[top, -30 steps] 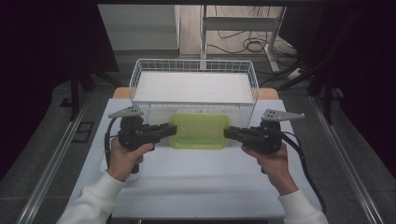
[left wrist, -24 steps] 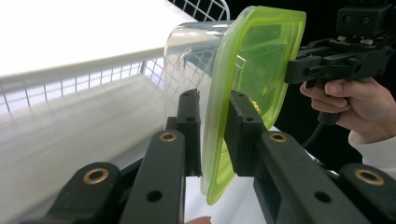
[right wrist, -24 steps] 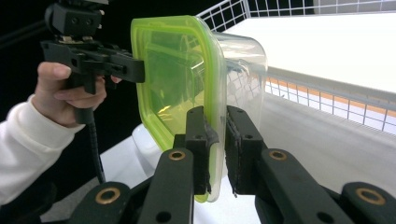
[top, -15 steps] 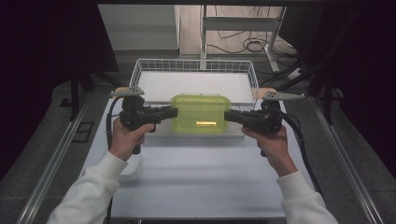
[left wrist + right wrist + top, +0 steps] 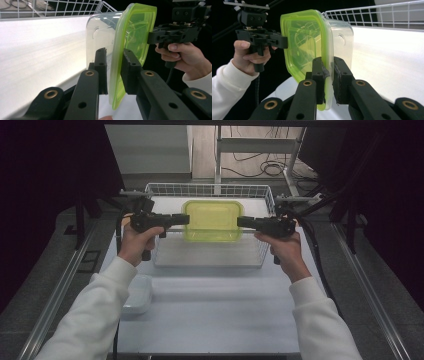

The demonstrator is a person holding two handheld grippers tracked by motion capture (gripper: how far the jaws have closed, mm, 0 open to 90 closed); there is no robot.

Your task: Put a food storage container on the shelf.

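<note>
A clear plastic container with a yellow-green lid (image 5: 212,220) hangs level over the white wire basket (image 5: 207,186), held at both short ends. My left gripper (image 5: 186,219) is shut on the lid's rim at its left end. In the left gripper view the jaws (image 5: 114,60) pinch that green rim (image 5: 116,82), and the clear tub (image 5: 100,30) lies beyond. My right gripper (image 5: 240,221) is shut on the right end. Its own view shows its jaws (image 5: 327,65) clamped on the rim of the container (image 5: 304,45), with the other hand and gripper (image 5: 262,37) at the far end.
The basket stands at the far middle of the white table (image 5: 215,310), its wire walls rising around a white floor (image 5: 210,252). A small pale tub (image 5: 138,292) lies on the table near the left forearm. Dark frames and cables surround the table.
Both grippers have carried the container up and away from the person, from in front of the basket to over its inside. The grips have not changed.
</note>
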